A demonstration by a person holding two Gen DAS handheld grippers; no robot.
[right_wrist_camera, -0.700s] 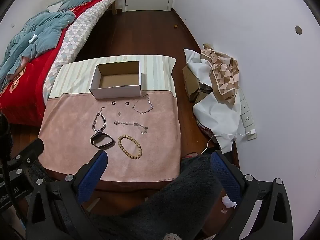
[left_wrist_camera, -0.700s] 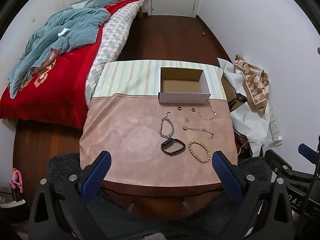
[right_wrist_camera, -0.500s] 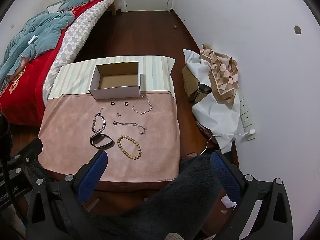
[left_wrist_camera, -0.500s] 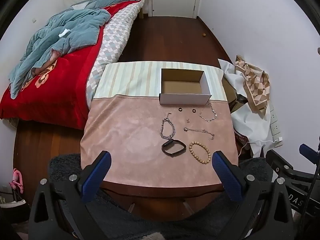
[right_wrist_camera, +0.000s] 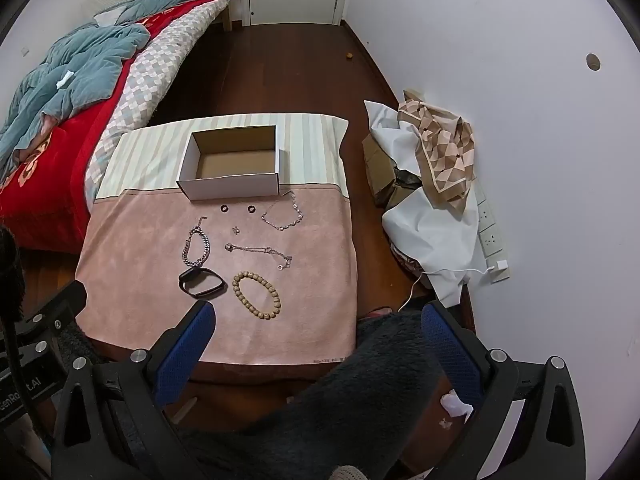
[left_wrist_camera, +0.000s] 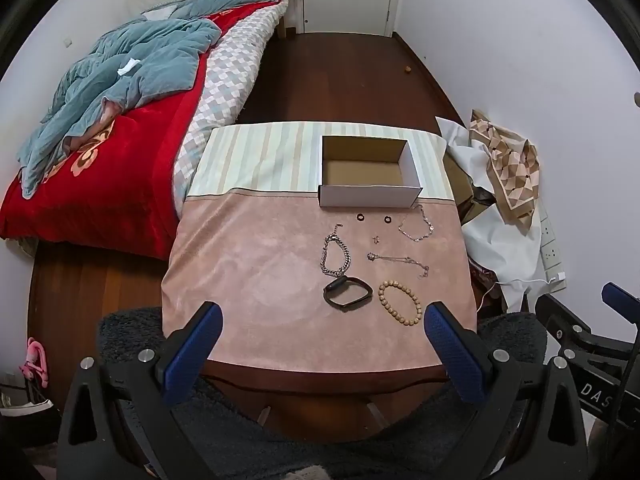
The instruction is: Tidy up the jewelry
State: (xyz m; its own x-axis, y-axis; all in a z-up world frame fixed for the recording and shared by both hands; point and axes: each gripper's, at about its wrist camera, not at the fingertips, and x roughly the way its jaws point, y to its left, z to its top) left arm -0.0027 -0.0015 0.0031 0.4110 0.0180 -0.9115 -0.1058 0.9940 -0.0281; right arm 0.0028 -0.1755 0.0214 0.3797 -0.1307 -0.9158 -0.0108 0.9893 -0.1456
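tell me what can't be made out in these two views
- Tiny charm between the two black rings: too small in both views to say what it is.
- Thin chain: its clasp and links are too fine to resolve.
- Box: its near wall hides the front strip of the floor inside, in both views.
- Table's near underside: blocked by the open left gripper and open right gripper.

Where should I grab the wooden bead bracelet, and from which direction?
Pinch one side of the tan wooden bead bracelet, ideally its near-right arc. It lies flat as an open loop on the pink tablecloth, so come straight down with one finger inside and one outside. That arc faces away from the black wristband beside it.
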